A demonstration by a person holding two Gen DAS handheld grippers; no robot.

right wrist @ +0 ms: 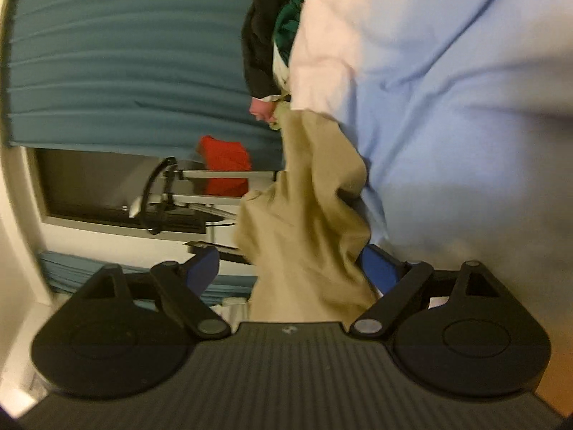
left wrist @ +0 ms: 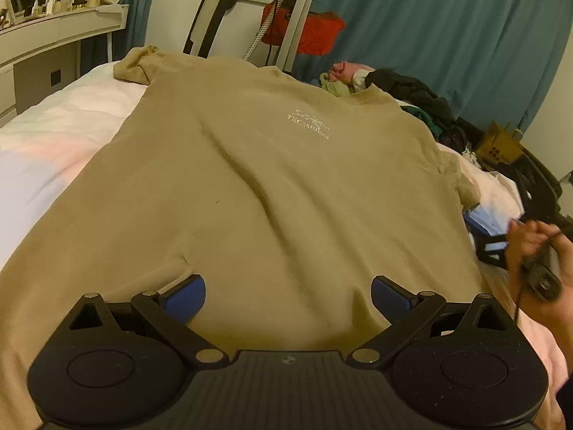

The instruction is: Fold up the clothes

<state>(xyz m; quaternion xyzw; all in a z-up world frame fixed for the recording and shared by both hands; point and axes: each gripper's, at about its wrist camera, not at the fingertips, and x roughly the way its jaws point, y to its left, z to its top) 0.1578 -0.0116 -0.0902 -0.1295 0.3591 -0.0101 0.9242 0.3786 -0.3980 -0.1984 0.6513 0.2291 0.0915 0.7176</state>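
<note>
A tan T-shirt [left wrist: 272,179] with a small white print lies spread flat on the bed, front up, collar at the far end. My left gripper [left wrist: 288,295] is open just above the shirt's near hem, its blue pads [left wrist: 186,297] wide apart and holding nothing. At the right edge a hand [left wrist: 533,251] holds my right gripper [left wrist: 483,240] by the shirt's right sleeve. The right wrist view is rolled sideways. There my right gripper [right wrist: 292,268] is open, with the tan sleeve cloth [right wrist: 308,215] hanging between its fingers, not clamped.
The bed sheet [left wrist: 53,136] is pale pink and blue. A pile of dark and green clothes [left wrist: 415,93] sits at the far right of the bed. Behind stand a metal stand with a red bag [left wrist: 315,32], a white shelf [left wrist: 61,28], teal curtains [left wrist: 447,36] and a cardboard box [left wrist: 497,147].
</note>
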